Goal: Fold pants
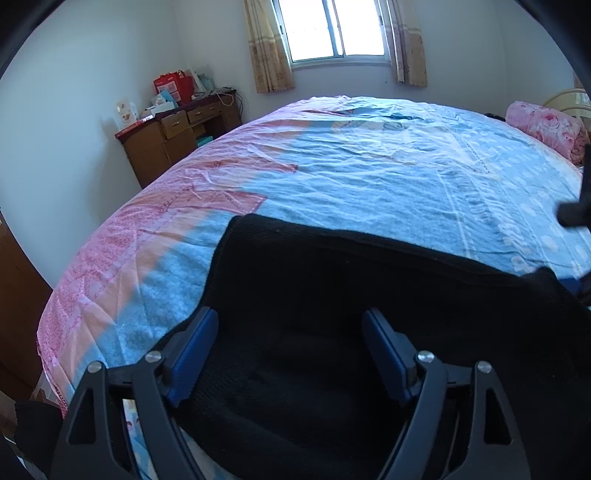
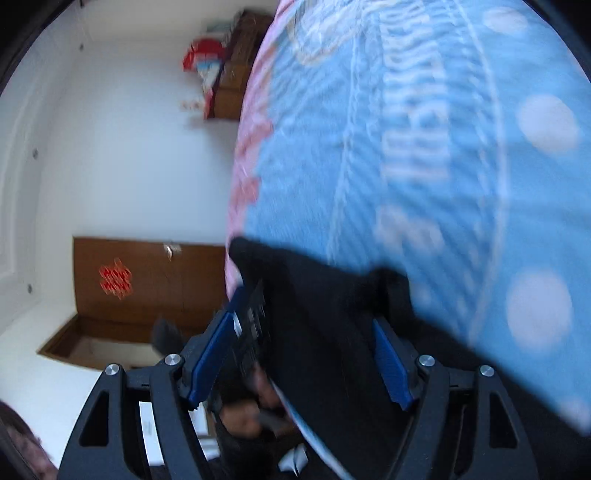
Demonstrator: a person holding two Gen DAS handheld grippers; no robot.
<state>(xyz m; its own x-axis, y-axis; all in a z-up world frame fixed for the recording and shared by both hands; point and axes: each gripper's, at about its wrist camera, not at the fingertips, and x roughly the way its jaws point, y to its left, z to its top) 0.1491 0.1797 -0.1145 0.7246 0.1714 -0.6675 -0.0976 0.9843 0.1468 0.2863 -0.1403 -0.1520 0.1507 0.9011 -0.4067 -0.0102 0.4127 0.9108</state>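
The black pants (image 1: 369, 295) lie flat on the blue and pink bedsheet (image 1: 369, 177) near the bed's front edge, with a straight folded edge on the far side. My left gripper (image 1: 290, 317) hovers just over them, its blue pads wide apart and nothing pinched between them. The right wrist view is blurred and rolled sideways. There my right gripper (image 2: 303, 321) stands wide, with the black pants (image 2: 325, 332) running between its pads; I see no pad pressing on the cloth. A dark piece at the right edge of the left wrist view looks like the right gripper's finger (image 1: 572, 214).
A wooden desk (image 1: 177, 136) with boxes and a red bag stands in the far left corner under a curtained window (image 1: 332, 29). A pink floral quilt (image 1: 546, 129) lies at the far right of the bed. A brown door (image 2: 147, 280) and a person's hand (image 2: 251, 417) show beside the bed.
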